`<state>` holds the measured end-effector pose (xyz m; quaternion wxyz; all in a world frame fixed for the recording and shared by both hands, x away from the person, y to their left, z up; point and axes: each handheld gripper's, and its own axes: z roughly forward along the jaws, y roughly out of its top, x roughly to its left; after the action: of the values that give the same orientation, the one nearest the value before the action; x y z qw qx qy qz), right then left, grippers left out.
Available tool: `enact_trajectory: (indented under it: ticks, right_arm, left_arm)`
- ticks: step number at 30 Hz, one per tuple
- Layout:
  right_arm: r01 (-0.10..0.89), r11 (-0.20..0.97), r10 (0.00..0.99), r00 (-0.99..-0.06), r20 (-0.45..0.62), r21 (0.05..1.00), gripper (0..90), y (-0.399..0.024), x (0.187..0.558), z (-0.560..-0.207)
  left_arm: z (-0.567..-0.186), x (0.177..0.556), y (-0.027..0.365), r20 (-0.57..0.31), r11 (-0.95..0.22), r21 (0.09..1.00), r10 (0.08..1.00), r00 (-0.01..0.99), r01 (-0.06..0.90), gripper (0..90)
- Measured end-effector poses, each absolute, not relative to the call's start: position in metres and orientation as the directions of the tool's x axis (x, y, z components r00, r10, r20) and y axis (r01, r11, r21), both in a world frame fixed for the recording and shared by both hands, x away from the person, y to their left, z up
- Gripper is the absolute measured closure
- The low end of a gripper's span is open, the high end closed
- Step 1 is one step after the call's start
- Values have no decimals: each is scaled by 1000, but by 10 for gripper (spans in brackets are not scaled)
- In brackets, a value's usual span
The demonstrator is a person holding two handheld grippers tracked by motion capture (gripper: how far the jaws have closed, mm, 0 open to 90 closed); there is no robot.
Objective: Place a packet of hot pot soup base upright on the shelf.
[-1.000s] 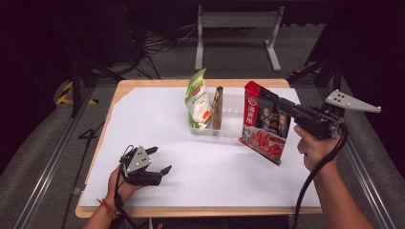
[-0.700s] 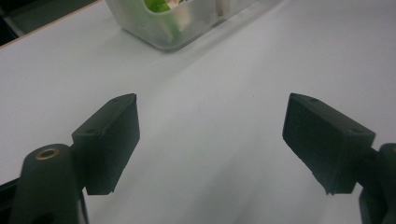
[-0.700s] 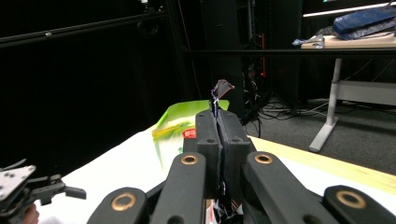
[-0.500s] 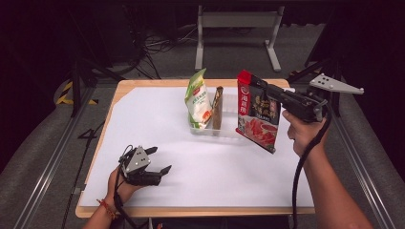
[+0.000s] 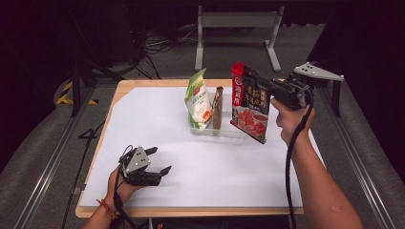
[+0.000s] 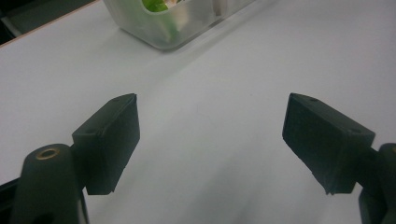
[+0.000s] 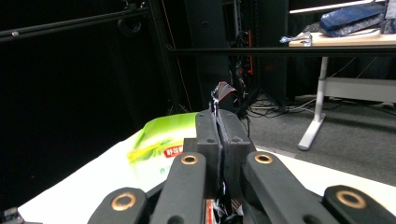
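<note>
Your right gripper [image 5: 256,82] pinched the red packet [image 5: 249,107] tight by its top edge; your left gripper [image 5: 160,160] gaped wide, empty.

The right gripper [image 7: 218,140] has its two black jaws pressed together on the thin edge of a dark foil packet [image 7: 222,91], whose crumpled top corner sticks up just above the jaws. Beyond them, to the left, a green snack bag [image 7: 161,144] stands over the white table surface [image 7: 84,191]. Farther off, a desk with a white leg [image 7: 317,107] stands on grey floor, a blue bag [image 7: 352,16] on top.
</note>
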<state>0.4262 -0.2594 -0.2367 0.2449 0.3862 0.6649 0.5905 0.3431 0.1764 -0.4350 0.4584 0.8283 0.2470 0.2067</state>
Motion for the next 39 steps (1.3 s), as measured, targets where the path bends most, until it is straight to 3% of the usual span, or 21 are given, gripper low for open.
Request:
enact_trajectory:
  ticks: [25, 39]
  right_arm:
    - [279, -40, 848, -498, 180, 959, 883, -235, 500, -264]
    - [274, -48, 844, -503, 186, 960, 881, -237, 503, -288]
  left_arm:
    - [-435, 343, 177, 109, -454, 865, 587, 802, 214, 209]
    - [-436, 344, 175, 115, -469, 858, 575, 810, 211, 209]
